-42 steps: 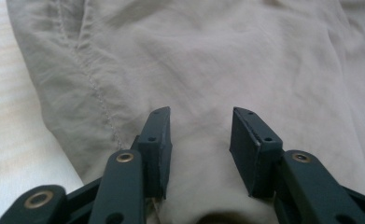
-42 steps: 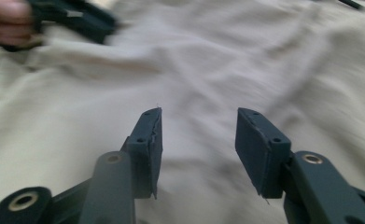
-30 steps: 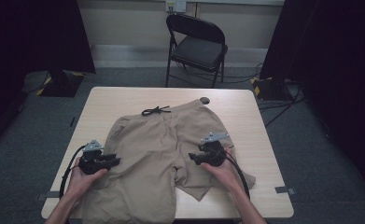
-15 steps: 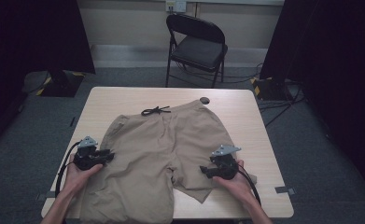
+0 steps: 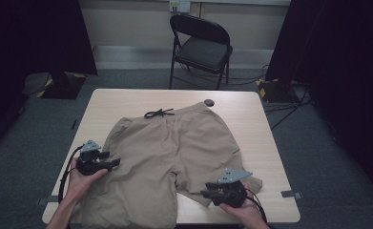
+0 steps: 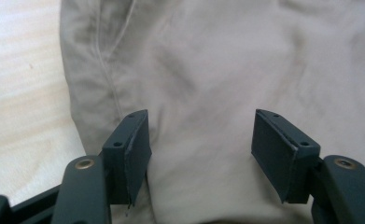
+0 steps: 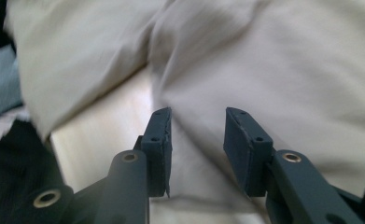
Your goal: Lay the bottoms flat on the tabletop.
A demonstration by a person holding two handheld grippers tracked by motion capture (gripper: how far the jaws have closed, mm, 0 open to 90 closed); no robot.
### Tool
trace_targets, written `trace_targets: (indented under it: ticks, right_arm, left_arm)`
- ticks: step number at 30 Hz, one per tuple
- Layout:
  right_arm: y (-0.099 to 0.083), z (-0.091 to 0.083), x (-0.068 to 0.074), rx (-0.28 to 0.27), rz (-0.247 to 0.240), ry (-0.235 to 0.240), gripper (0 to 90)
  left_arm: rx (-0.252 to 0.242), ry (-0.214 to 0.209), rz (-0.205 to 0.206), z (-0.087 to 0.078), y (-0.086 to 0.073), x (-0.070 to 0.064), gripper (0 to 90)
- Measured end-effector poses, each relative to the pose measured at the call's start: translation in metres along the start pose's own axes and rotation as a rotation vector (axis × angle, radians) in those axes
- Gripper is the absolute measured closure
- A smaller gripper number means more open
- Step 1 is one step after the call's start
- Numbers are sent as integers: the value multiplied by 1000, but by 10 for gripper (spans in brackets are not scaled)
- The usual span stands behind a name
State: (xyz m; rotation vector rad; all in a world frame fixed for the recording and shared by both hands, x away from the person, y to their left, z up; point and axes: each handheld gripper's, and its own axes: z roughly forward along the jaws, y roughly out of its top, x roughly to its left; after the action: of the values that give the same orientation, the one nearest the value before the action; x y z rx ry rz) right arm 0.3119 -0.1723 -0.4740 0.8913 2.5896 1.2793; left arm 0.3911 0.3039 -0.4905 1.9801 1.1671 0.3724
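One pair of khaki shorts point(image 5: 167, 157) is flanked by two released grippers, left gripper point(image 5: 111, 163) and right gripper point(image 5: 206, 194); one folding chair point(image 5: 201, 45) stands at twelve o'clock.

Left gripper point(image 5: 111, 164): black body w/ grey three-cornered plate on top, black cable looping off its rear. Right gripper point(image 5: 204, 194): same build, black body, grey three-cornered plate w/ small holes, black cable trailing behind. Both held in bare hands, forearms bare, no sleeves in the high view.

Left gripper view point(image 6: 201, 154): two dark slate-grey rectangular pads, approx. flat inner faces, two small screw holes along each top edge, lighter worn line on the edges. Pads sit on black rounded arms, each w/ a brass-coloured rivet.

Right gripper view point(image 7: 197, 151): same pads, edges chipped and rough, brass rivets on the black arms.
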Motion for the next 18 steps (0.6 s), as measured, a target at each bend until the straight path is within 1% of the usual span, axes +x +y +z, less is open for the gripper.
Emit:
trace_targets:
  ticks: [1, 2, 3, 5, 9, 11, 13, 15, 16, 18]
  right_arm:
    - [-2, 2, 1, 12, -9, 6, 623]
    - [-3, 5, 2, 27, -16, 12, 622]
    - [-5, 8, 3, 41, -19, 15, 609]
    - [-5, 10, 3, 51, -24, 17, 565]
    - [-8, 11, 2, 63, -27, 28, 507]
    - [-10, 11, 2, 65, -36, 43, 499]
    - [-12, 13, 4, 74, -47, 53, 489]
    - [-12, 14, 7, 72, -64, 41, 479]
    - [-12, 14, 7, 68, -83, 39, 487]
    - [-13, 15, 9, 61, -95, 28, 490]
  left_arm:
    - [14, 1, 9, 2, -1, 0, 372]
    - [22, 14, 22, 3, -2, -1, 371]
    - [26, 16, 41, 4, -2, -1, 368]
    - [29, 22, 53, 4, -2, -2, 356]
    - [17, 31, 66, 6, -4, -3, 347]
    - [9, 33, 63, 7, -4, -4, 343]
    - [-3, 39, 76, 7, -6, -4, 336]
    - [-11, 34, 70, 7, -7, -4, 334]
    - [-11, 33, 76, 7, -7, -4, 331]
    - [-14, 35, 73, 7, -8, -4, 327]
